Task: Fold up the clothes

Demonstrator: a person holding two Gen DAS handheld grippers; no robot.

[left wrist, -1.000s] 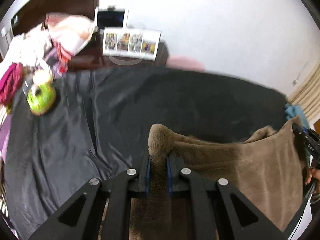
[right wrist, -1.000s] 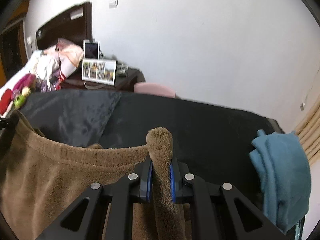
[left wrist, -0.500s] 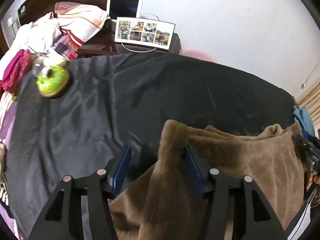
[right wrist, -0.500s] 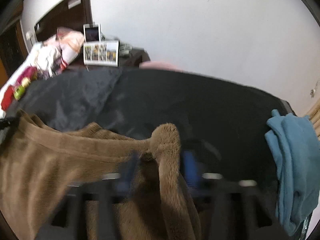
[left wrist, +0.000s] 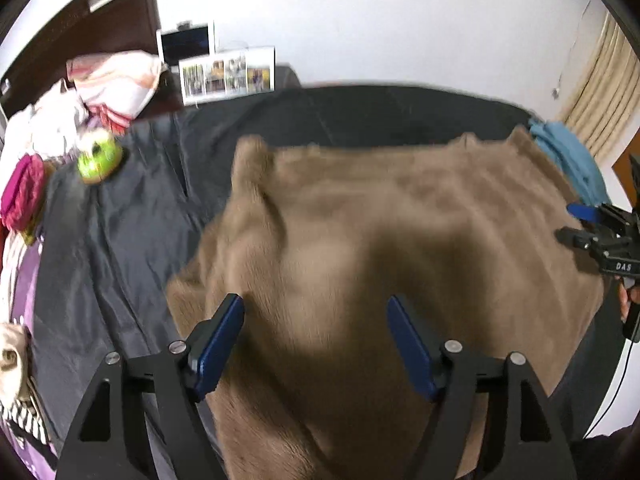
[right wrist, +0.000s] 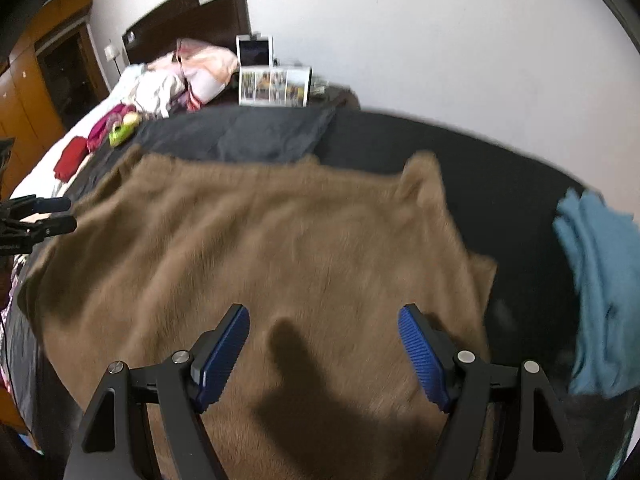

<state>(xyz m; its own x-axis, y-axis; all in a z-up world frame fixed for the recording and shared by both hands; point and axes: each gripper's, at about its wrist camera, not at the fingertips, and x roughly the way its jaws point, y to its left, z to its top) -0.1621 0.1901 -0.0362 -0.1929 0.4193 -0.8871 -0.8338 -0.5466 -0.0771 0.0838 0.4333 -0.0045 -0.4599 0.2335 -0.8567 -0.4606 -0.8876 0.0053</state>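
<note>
A brown fleece garment [left wrist: 380, 220] lies spread flat on the dark bedcover [left wrist: 120, 240]. My left gripper [left wrist: 315, 302] hovers over its near left part; the jaws are opening and only the lying cloth shows below them, with no pad touching it. In the right wrist view the same brown garment [right wrist: 260, 240] fills the middle, and my right gripper [right wrist: 323, 312] stands open above its near right part, gripping nothing. Each gripper shows at the other view's edge: the right gripper [left wrist: 576, 224] and the left gripper [right wrist: 60, 214].
A blue garment [right wrist: 600, 280] lies folded at the bed's right edge. A green toy [left wrist: 98, 158], pink and red clothes [left wrist: 22, 192] and pillows [left wrist: 116, 80] crowd the far left. A photo frame [left wrist: 226, 74] and a tablet stand by the white wall.
Both grippers let go of the brown garment's top edge and opened wide. The garment dropped flat onto the bed, and both grippers drew back toward its near side.
</note>
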